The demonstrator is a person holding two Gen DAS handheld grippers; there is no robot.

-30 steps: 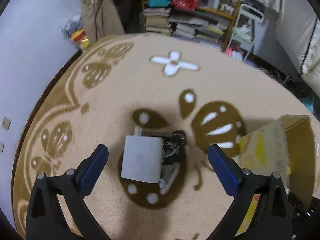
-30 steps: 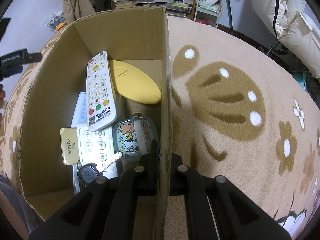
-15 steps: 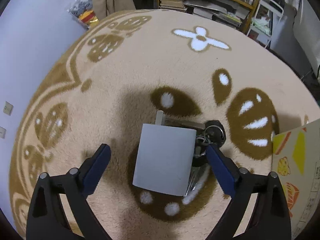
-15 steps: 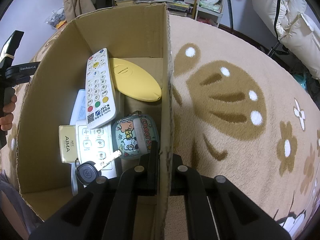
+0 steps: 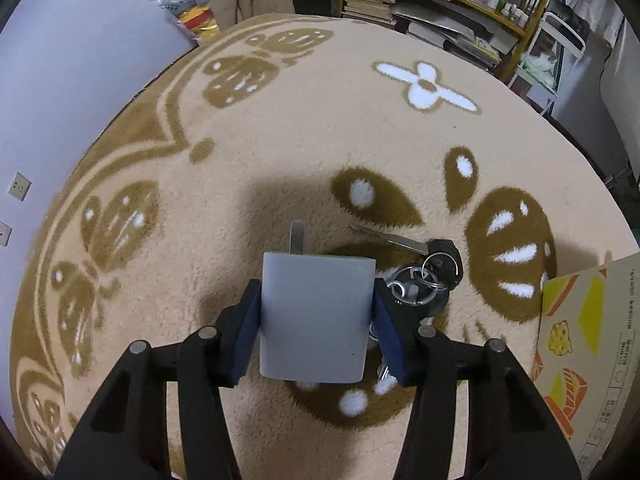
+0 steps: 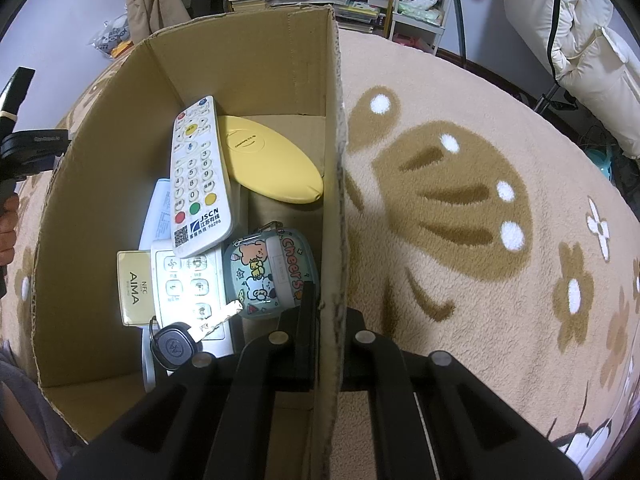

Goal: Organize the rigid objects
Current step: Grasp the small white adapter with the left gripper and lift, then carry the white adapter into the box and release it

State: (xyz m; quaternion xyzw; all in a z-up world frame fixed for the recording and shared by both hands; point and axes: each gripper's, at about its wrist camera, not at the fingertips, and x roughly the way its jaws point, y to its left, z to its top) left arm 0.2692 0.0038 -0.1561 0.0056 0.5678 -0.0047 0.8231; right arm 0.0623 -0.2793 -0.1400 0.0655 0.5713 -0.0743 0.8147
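Left tongs point(image 5: 316, 316) clamp the grey block point(image 5: 314, 316), keys point(image 5: 424, 280) touching it
Right tongs point(image 6: 326, 312) pinch the cardboard box point(image 6: 334, 200) wall; remotes point(image 6: 198, 176) inside

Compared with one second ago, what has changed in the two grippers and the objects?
The left gripper came down and shut on the grey block. The keys stayed on the carpet. The right gripper still pinches the box wall.
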